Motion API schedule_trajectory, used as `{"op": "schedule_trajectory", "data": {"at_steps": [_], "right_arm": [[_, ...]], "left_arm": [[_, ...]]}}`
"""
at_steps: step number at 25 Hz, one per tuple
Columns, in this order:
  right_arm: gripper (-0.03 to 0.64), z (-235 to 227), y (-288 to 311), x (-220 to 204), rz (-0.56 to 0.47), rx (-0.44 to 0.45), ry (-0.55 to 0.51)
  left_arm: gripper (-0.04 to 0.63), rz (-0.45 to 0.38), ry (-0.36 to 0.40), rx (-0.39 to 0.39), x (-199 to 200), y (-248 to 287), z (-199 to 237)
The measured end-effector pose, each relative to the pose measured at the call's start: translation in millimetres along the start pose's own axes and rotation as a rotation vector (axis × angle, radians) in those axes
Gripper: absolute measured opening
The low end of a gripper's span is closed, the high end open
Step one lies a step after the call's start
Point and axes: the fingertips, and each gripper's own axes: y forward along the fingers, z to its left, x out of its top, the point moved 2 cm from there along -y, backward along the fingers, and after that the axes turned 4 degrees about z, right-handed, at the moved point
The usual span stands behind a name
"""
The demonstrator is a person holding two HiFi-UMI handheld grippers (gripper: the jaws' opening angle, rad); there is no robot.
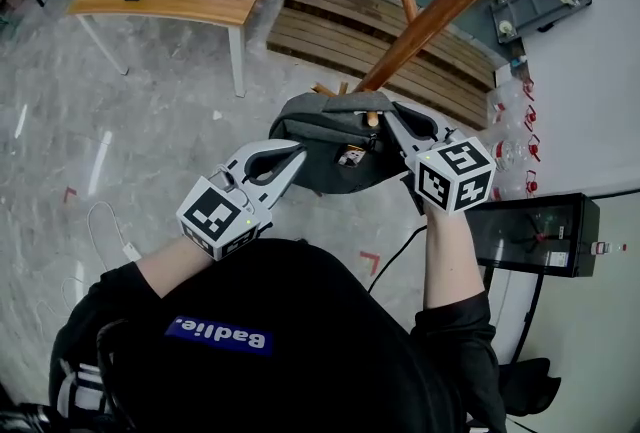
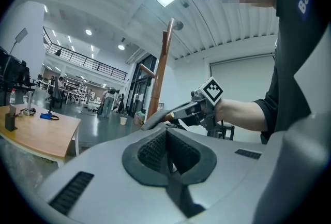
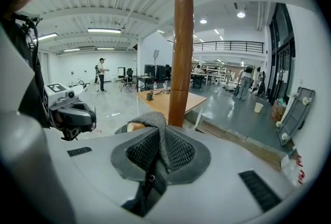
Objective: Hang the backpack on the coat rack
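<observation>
Left tongs (image 1: 293, 154) and right tongs (image 1: 396, 128) are each clamped on a strap of the dark grey fabric backpack (image 1: 328, 143), which is held at the brown wooden coat rack (image 1: 440, 9).

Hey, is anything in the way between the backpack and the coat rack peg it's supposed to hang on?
Nothing visible. The left gripper and right gripper hold the backpack right at the coat rack, its grey strap beside a low peg.
</observation>
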Motion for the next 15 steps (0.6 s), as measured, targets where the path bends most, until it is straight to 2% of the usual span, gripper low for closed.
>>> {"op": "schedule_trajectory", "data": {"at_steps": [7,15], "right_arm": [[0.037,-3,19,-8,-0.013,-0.003,0.035],[0.049,-6,32,-17,-0.045,-0.064,0.036]], "left_arm": [[0.008,0.025,0.015,-0.016,-6,-2,-1],[0.008,0.048,0.010,-0.036,-11,-14,0]]}}
